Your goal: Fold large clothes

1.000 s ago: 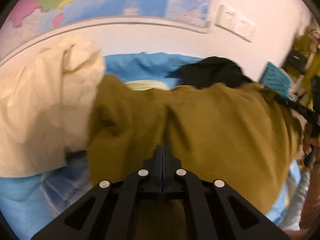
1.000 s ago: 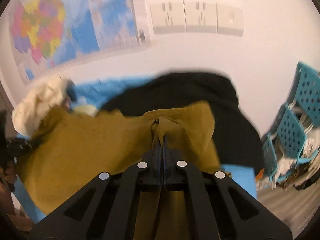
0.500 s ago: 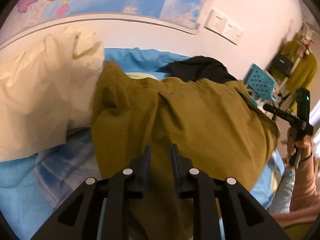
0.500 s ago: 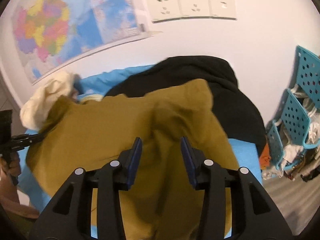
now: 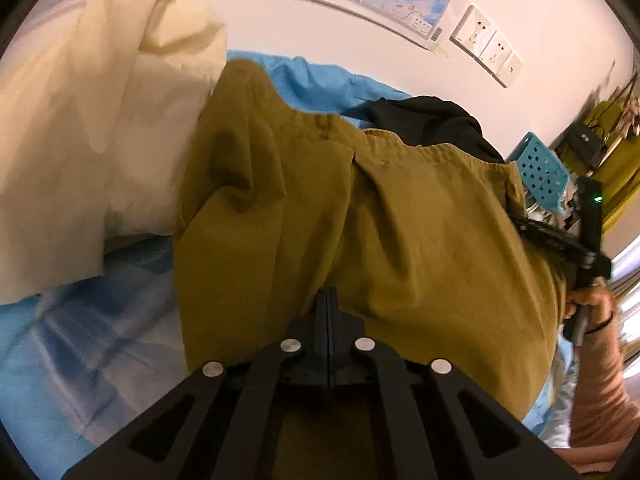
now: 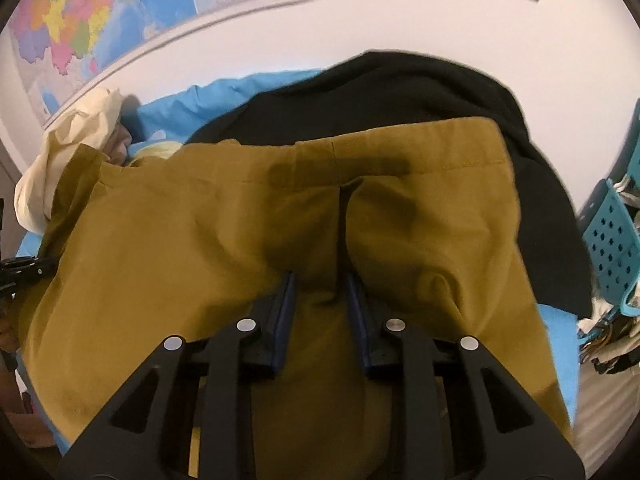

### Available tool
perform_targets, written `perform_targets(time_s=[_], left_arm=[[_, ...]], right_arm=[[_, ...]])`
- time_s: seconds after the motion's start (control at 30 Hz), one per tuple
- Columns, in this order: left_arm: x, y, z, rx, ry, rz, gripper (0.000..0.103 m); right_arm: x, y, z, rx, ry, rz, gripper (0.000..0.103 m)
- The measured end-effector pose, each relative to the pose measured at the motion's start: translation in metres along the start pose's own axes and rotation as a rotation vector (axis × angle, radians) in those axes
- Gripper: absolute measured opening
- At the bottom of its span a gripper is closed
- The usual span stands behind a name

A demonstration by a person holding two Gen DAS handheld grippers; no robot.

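Surface: bed with a blue sheet (image 5: 316, 80), set against a white wall (image 6: 420, 28).

Olive garment (image 5: 380, 216): spread across the bed, waistband toward the wall, between a cream cloth heap (image 5: 92, 120) on one side and a black garment (image 6: 400, 92) that it partly overlies.

Left tongs (image 5: 327, 300): pressed together, tips on the olive fabric; whether cloth is nipped between them cannot be told.

Right tongs (image 6: 318, 292): just been closing, standing partly spread, a ridge of olive fabric between them, not squeezed.

Room: coloured wall map (image 6: 80, 24), a row of wall sockets (image 5: 486, 50), teal perforated basket (image 6: 612, 236) beside the bed.
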State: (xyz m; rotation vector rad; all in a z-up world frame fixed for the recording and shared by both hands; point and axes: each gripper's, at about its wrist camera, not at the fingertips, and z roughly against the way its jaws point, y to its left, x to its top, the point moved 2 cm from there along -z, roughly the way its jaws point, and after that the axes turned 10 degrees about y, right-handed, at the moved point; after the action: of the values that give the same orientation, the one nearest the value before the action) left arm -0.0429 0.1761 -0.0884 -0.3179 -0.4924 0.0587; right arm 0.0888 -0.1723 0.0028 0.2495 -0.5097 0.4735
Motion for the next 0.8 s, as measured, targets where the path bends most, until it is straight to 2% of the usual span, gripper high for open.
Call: perform_targets(time_s=[0.03,0.07,0.1,0.13,0.23,0.37,0.43,0.57,0.73,0.8], left_arm=[[-0.003,-0.003,0.005,0.006,-0.014,-0.008,0.001],[-0.007,-0.006,0.012,-0.007,-0.033,-0.018,0.008],[-0.01,-0.01,0.018,-0.014,-0.047,-0.026,0.014],[-0.014,-0.012,0.026,-0.013,-0.068,-0.038,0.015],[-0.028,-0.017,0.048,-0.035,-0.122,-0.081,0.02],[-0.037,-0.013,0.043,-0.005,-0.077,-0.066,0.02],[-0.038,-0.006,0.031,-0.007,-0.05,-0.029,0.02],[-0.038,-0.007,0.025,0.027,-0.055,-0.008,0.019],[-0.039,-0.021,0.028,0.127,-0.063,-0.032,0.018],[-0.041,-0.029,0.03,0.159,-0.076,-0.057,0.028]], right_arm=[[-0.005,0.0,0.011,0.005,-0.025,-0.001,0.029],[-0.008,0.0,0.019,0.012,-0.043,-0.004,0.036],[-0.015,0.001,0.034,0.022,-0.078,-0.006,0.04],[-0.022,0.001,0.045,0.038,-0.103,-0.008,0.045],[-0.041,0.008,0.072,0.102,-0.137,-0.001,0.045],[-0.059,0.019,0.069,0.169,-0.095,0.019,0.042],[-0.06,0.023,0.053,0.136,-0.063,0.024,0.042],[-0.059,0.025,0.024,0.103,-0.019,0.018,0.039],[-0.061,0.024,0.036,0.094,-0.04,-0.002,0.042],[-0.067,0.022,0.05,0.103,-0.068,-0.008,0.049]])
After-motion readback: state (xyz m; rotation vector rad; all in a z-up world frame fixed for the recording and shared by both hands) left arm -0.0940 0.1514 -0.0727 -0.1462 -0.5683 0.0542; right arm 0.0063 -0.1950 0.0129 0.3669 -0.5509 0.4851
